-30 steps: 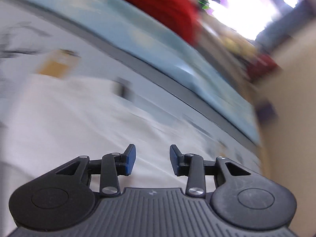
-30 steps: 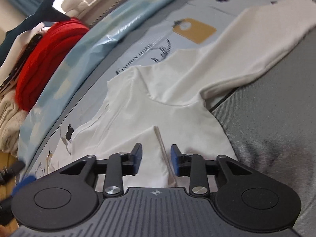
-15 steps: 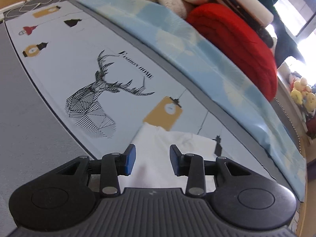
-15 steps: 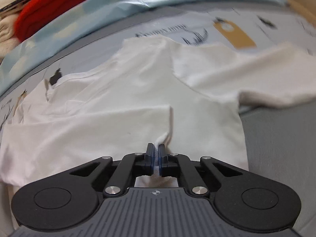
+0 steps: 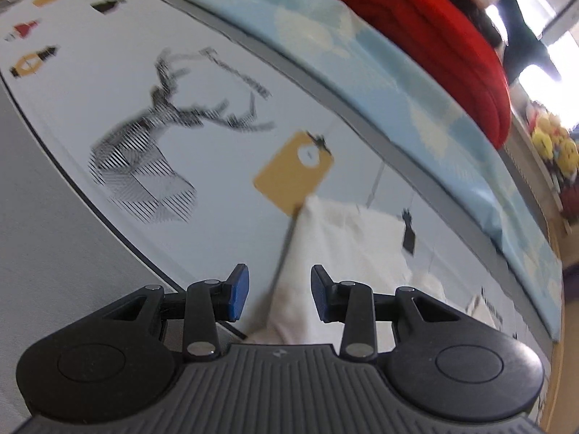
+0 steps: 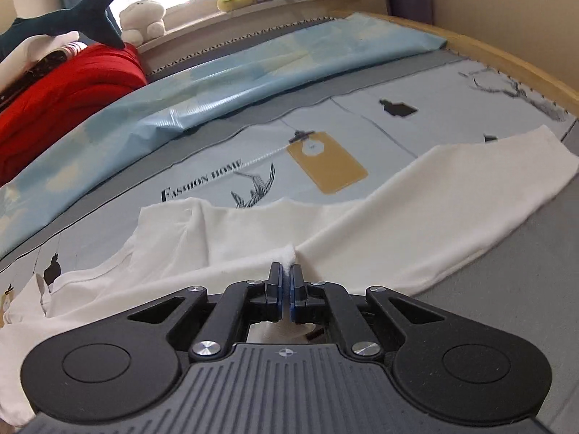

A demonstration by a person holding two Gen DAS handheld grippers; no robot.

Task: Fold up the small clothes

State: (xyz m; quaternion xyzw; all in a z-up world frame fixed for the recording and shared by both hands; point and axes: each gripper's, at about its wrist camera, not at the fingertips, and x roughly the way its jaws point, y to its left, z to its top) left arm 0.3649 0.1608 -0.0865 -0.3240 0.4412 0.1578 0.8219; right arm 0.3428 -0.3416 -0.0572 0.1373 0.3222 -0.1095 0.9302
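the left gripper (image 5: 277,294) hangs with its jaws partly apart and nothing pinched; a sleeve end of the white long-sleeved top (image 5: 347,253) lies just beyond the gap, toward one o'clock from it, not yet between the pads. half a second ago that sleeve sat in much the same spot, so this hand has only edged along the printed bedsheet (image 5: 217,115), with the mustard tag print (image 5: 289,177) at twelve o'clock.

the right gripper (image 6: 286,291), open over the cloth a second ago, has snapped its jaws together on a raised fold of the white top (image 6: 398,231) and now lifts it, a small peak of fabric standing between the pads. the long sleeve trails away toward two o'clock across the bed.

judging from this, one side is secured for a fold, and the left still needs its own grip.
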